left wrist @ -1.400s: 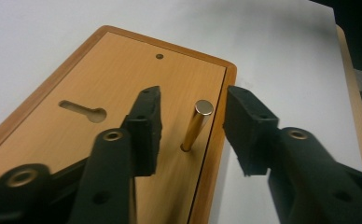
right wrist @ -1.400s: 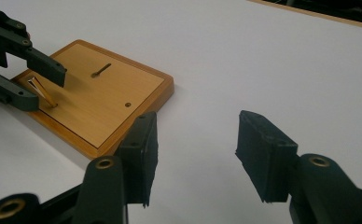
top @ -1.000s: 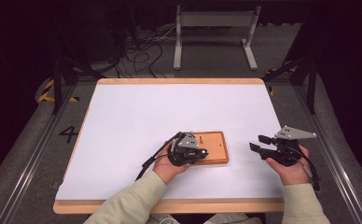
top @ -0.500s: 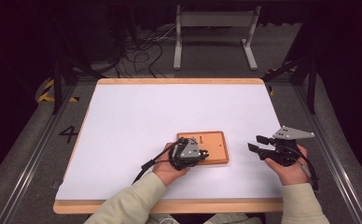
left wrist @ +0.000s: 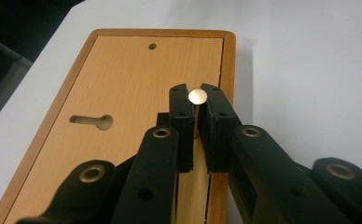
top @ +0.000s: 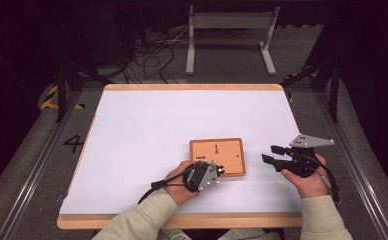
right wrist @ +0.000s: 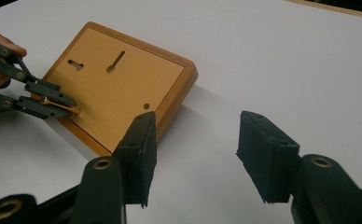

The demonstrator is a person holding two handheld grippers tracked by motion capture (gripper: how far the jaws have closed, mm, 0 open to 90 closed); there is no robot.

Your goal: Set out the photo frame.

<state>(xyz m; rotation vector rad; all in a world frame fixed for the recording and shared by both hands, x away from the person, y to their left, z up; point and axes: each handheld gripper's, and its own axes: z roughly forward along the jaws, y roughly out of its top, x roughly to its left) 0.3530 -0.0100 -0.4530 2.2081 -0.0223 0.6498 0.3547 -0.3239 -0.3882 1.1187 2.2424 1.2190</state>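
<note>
Jaws on your left gripper (left wrist: pixel 196 116) are closed down narrow on a small brass pin (left wrist: pixel 197 96), whose round end shows between the pad tips; seen from the right gripper view the pin (right wrist: pixel 62 106) lies level, its free end over the near edge of the wooden board (right wrist: pixel 123 84). Your right gripper (right wrist: pixel 195 161) has its jaws spread wide, holding nothing, above bare white tabletop (right wrist: pixel 286 60) just beside the board. From the high view the board (top: pixel 217 156) lies flat near the table's front, between your two hands, with the left gripper (top: pixel 217 172) at its near left corner. Board face shows two keyhole slots and a small round hole.
</note>
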